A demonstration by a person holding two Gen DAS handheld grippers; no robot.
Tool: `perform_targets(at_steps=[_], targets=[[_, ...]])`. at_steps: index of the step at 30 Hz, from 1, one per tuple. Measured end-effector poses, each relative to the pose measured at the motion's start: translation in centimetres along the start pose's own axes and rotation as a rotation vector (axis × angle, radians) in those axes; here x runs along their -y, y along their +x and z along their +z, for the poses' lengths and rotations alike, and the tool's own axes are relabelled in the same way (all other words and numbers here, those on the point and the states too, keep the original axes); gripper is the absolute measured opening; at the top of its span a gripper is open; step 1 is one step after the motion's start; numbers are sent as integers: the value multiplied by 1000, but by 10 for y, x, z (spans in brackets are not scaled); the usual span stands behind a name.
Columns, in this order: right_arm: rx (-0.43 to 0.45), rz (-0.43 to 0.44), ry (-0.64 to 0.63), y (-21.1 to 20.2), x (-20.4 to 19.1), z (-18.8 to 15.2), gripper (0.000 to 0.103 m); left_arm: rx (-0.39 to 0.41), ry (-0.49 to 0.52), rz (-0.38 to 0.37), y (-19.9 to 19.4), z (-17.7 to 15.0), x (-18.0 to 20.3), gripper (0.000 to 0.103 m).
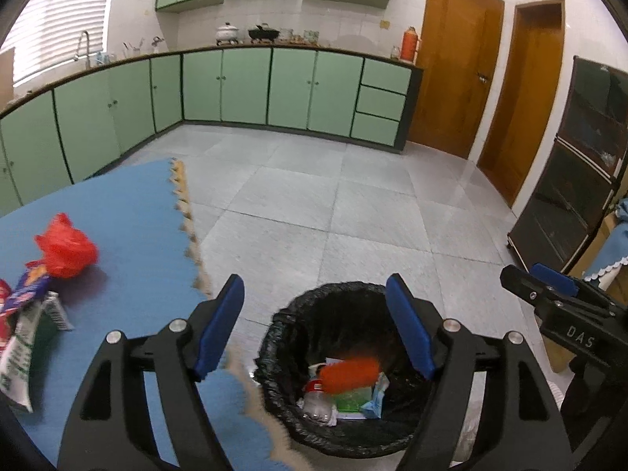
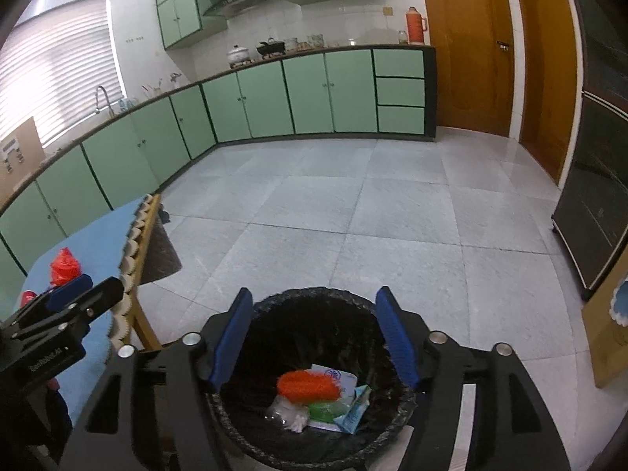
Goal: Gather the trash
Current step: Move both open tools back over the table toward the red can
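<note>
My right gripper [image 2: 314, 308] hangs open over the black-lined trash bin [image 2: 271, 443], with nothing between its blue pads. An orange mesh-like item [image 2: 308, 384] lies on top of the trash inside, among a clear bottle, a green packet and papers. My left gripper [image 1: 316, 294] is also open and empty, above the bin's left rim [image 1: 271, 357] and the table edge. On the blue table mat [image 1: 129, 212] to the left sit a crumpled red plastic bag [image 1: 64, 249] and several printed wrappers [image 1: 23, 333]. Each gripper shows at the side of the other's view [image 1: 526, 274] [image 2: 86, 290].
The bin stands on a grey tiled floor [image 1: 353, 204] just right of the table. Green kitchen cabinets [image 1: 243, 86] run along the far wall, wooden doors [image 1: 455, 62] are at the right, and a dark cabinet [image 1: 569, 180] stands at the far right.
</note>
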State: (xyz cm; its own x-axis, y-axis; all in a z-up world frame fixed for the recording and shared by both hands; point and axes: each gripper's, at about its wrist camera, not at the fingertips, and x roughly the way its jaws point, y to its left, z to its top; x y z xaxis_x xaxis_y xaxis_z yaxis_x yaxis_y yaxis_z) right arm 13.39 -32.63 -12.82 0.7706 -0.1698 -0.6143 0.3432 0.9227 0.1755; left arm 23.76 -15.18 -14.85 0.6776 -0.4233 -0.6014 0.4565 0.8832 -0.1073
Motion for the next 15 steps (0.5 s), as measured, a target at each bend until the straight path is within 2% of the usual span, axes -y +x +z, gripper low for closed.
perform_targets(at_steps=[2,7,15], targets=[[18,7,-6,-5,-6,2,74,21,-13,21,-13,-1,-11,74],[44,46,-41,-13,-35,3,82,69,-47,97,-47,-2,-45,76],[70,155,-102,-18,-100,-2,83,107,-116,241,-98,-12,-109,76]])
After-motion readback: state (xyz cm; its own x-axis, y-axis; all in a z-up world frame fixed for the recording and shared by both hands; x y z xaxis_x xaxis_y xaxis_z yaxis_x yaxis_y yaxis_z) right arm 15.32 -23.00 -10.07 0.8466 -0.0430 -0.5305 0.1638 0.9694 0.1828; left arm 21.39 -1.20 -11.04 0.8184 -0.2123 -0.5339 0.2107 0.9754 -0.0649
